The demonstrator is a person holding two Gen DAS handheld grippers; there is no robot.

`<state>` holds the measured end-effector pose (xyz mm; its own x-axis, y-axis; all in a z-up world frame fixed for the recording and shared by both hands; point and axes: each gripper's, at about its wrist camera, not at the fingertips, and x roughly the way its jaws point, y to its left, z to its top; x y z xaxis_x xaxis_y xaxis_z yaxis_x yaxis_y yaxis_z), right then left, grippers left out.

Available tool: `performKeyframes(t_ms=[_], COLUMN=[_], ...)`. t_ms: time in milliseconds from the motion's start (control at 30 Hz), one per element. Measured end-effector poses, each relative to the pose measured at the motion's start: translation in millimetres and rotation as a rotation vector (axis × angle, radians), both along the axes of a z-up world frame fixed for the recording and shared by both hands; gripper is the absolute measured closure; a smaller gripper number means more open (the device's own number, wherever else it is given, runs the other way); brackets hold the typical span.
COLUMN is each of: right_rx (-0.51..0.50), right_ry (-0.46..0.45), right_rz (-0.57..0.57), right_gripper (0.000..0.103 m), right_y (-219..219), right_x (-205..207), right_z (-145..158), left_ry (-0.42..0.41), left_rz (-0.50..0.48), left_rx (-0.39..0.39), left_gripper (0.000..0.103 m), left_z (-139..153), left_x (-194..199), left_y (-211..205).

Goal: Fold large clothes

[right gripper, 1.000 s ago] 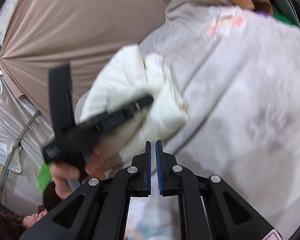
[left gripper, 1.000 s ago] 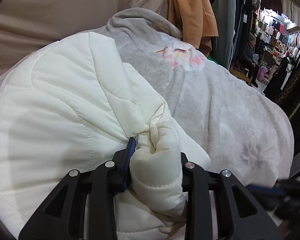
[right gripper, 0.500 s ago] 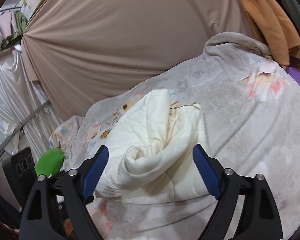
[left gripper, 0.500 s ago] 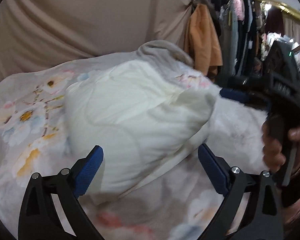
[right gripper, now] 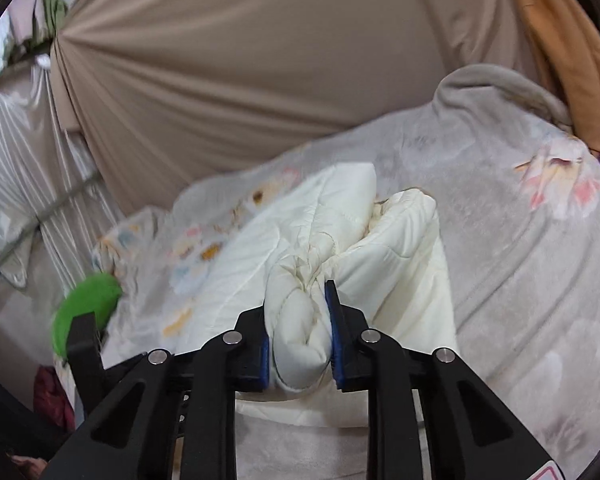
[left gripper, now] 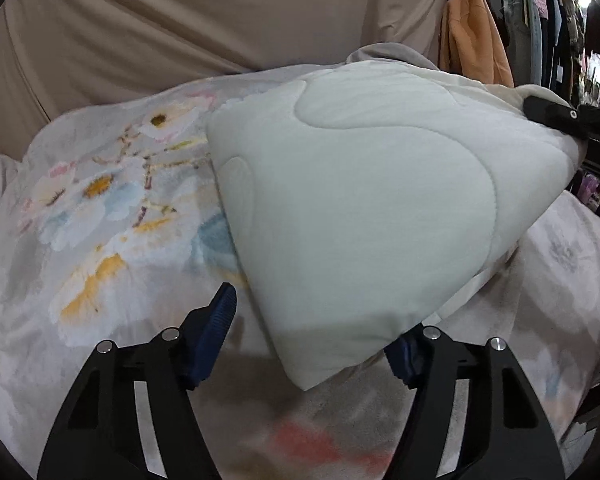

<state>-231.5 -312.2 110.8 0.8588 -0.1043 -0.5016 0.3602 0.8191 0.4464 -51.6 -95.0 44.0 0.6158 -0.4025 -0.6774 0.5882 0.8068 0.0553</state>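
A cream quilted padded garment (left gripper: pixel 372 208) lies folded into a thick bundle on a grey floral blanket (left gripper: pixel 100 216). My left gripper (left gripper: pixel 312 344) is open, its blue pads (left gripper: pixel 216 328) on either side of the bundle's near corner, not pinching it. My right gripper (right gripper: pixel 300 344) is shut on a bunched fold of the same garment (right gripper: pixel 300 320) at its near edge. The right gripper's black body also shows in the left wrist view (left gripper: pixel 560 118), at the bundle's far right end.
A beige draped curtain (left gripper: pixel 220 20) hangs behind the blanket. An orange coat (left gripper: pixel 472 36) and dark clothes hang at the far right. A green cushion (right gripper: pixel 84 312) lies at the blanket's left edge. Silvery fabric (right gripper: pixel 16 184) hangs far left.
My left gripper let go of the garment's fold, opened and moved in around the bundle's corner. My right gripper opened, then closed on a bunched fold of the garment.
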Motion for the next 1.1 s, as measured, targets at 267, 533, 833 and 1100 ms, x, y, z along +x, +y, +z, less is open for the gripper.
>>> performKeyframes(t_ms=[267,533,833,1100], right_rx=[0.289,0.172,0.167,0.277], right_ry=[0.095,0.018,0.06,0.165], right_rz=[-0.07,-0.103,-0.1,-0.124], right_gripper=[0.077,0.047,0.022,0.09], right_y=[-42.5,-39.6,-72.4,-96.8], right_x=[-14.1,-38.0,68.4,104.9], right_z=[-105.1,-35.0,18.0,-44.5], left_ry=[0.1,0.064,-0.034,0.013], left_rz=[0.011,-0.087,-0.028,0.031], left_rx=[0.025,-0.117,-0.208,-0.125], left_gripper=[0.04,0.033,0.029,0.029], left_z=[-27.2,45.4,113.8,77.8], left_x=[19.4,-13.1,30.8,63.9], left_y=[-2.7,43.3,-18.9,-64.4])
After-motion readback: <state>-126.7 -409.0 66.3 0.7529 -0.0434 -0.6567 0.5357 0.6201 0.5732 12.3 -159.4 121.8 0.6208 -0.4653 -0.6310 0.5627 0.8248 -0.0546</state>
